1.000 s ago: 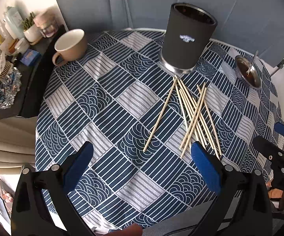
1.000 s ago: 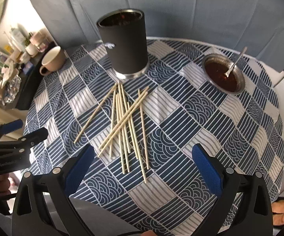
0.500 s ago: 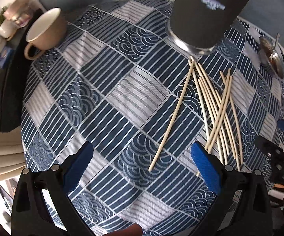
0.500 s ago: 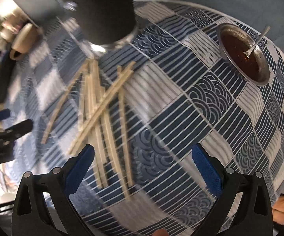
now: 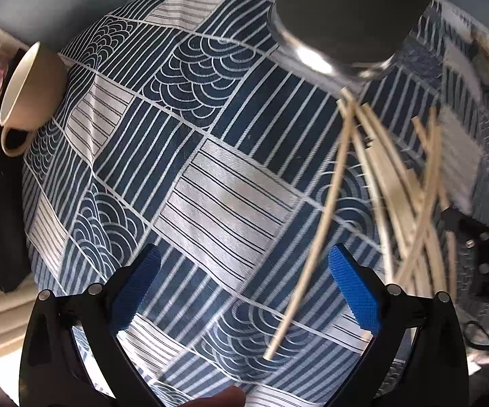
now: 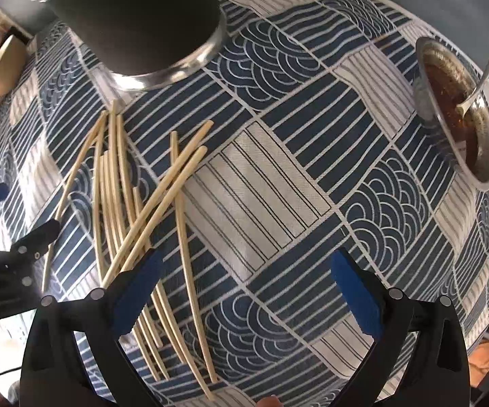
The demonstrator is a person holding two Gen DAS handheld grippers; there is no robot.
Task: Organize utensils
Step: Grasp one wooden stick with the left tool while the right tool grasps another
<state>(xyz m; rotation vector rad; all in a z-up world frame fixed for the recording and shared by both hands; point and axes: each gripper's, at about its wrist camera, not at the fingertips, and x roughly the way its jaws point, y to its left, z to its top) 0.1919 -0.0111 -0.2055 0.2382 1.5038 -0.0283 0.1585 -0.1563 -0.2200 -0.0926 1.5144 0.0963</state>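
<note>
Approach step: both grippers, left gripper and right gripper, hover with fingers spread, empty. Pale wooden chopsticks lie scattered at 6 o'clock of the dark cylindrical holder; next, pinch one.

Black left gripper, blue ridged pads, silver screws

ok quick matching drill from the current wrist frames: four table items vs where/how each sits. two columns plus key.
Items:
1. chopsticks
2. dark cylinder holder
3. beige mug
4. metal bowl

States:
A. holds brown sauce and a spoon
B. standing upright on a shiny base
C. scattered flat on the tablecloth, some crossing
D. handle turned towards the camera, at the cloth's edge

Pairs: 1-C, 2-B, 3-D, 4-A
</note>
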